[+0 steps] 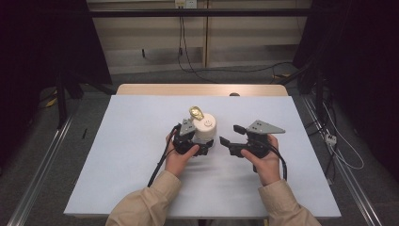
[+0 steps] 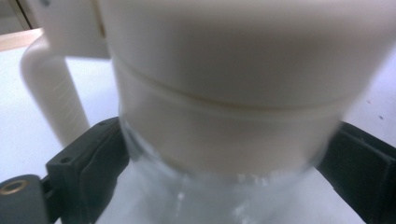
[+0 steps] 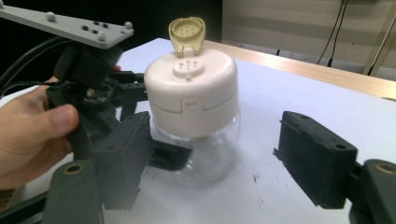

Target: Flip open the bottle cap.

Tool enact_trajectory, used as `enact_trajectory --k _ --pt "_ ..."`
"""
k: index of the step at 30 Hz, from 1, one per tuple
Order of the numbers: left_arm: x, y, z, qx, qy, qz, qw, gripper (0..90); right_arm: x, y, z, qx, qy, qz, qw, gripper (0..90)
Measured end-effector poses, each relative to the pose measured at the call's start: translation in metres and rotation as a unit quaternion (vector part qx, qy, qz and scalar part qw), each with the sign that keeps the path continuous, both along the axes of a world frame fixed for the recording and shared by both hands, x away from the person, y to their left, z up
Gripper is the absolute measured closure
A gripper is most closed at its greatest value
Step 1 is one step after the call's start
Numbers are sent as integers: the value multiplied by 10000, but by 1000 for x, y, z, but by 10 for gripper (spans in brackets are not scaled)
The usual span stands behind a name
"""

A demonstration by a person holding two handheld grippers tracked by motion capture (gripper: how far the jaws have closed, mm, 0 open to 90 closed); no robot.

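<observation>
Standing on the table point(image 1: 141, 141), jar point(image 3: 205, 144) pinched by left gripper point(image 1: 200, 146); right gripper point(image 1: 229, 135) spread, empty. Risk: careless approach could knock the raised flap point(image 3: 187, 30) or tip the jar.

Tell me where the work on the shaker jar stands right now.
Done: the jar's flip cap stands open above the cream lid.
In hand: the left gripper clamps the clear jar on the white table.
Left: the right gripper is open beside it, touching nothing; the lid is still on.
</observation>
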State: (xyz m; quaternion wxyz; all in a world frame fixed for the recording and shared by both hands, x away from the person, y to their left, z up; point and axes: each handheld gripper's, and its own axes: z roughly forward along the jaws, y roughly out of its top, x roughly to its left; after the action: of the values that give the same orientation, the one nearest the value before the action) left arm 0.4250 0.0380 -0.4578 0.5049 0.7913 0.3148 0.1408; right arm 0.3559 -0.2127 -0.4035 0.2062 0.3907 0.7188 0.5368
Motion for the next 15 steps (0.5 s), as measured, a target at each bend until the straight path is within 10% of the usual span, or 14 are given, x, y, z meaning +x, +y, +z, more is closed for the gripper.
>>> enact_trajectory --k 15 --pt "-25 55 12 -82 42 -39 9999 57 -25 -21 -20 -19 80 -122 9999 221"
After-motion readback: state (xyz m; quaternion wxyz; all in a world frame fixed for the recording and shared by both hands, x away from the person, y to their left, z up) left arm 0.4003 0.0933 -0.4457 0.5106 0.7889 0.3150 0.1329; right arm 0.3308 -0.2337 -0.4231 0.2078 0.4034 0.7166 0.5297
